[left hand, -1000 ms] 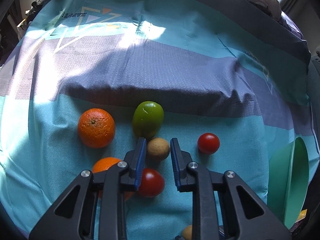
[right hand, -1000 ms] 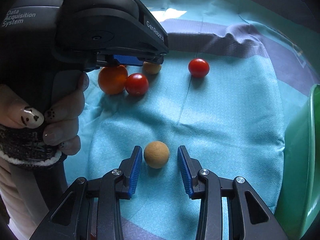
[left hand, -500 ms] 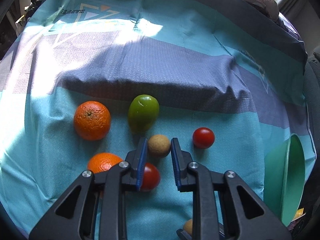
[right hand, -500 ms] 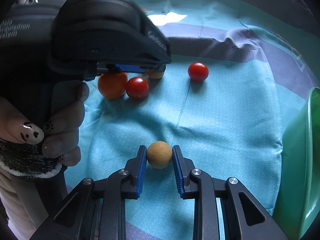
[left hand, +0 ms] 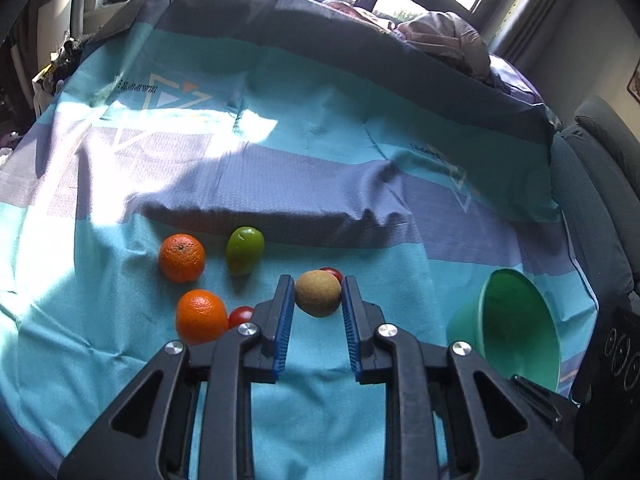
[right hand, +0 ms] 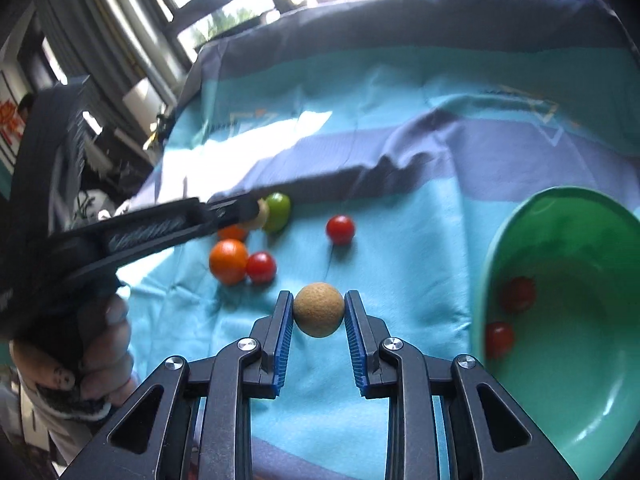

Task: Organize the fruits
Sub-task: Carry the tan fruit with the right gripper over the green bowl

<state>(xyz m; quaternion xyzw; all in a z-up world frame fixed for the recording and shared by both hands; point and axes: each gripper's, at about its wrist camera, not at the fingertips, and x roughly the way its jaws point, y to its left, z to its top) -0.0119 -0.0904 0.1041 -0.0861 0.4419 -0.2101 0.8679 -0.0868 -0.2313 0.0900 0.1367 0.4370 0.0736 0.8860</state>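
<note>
Both grippers are now lifting clear of the cloth [left hand: 360, 380], each carrying a brown fruit; half a second ago both fruits were still sitting on the fabric with the jaws just closing around them. So the double pick is done and transport is starting.

Bowl [right hand: 568, 320] is filling the right side of the right wrist view, tilted toward the camera, with two red tomatoes [right hand: 516, 294] already inside. It is also showing at lower right of the left view, bowl [left hand: 516, 328], which looked edge-on before and now shows its inside, because the camera has risen.

Left gripper [left hand: 318, 314] is clamping the kiwi [left hand: 318, 294] between its blue pads at centre frame. Kiwi is off the cloth and hiding most of a tomato [left hand: 331, 272] behind it.

Right gripper [right hand: 319, 330] is squeezing the tan ball [right hand: 319, 309], also lifted, centre frame. Bowl is just to its right.

Still on the cloth, left of centre in the left view: two oranges [left hand: 182, 258], a green fruit [left hand: 245, 250], and one tomato [left hand: 240, 315] touching the lower orange.

Judgement: task is partway. Next is likely dropping both held fruits in the bowl. The right one is nearer. Risk is a round fruit slipping from the pads or bouncing out of the tilted bowl.
</note>
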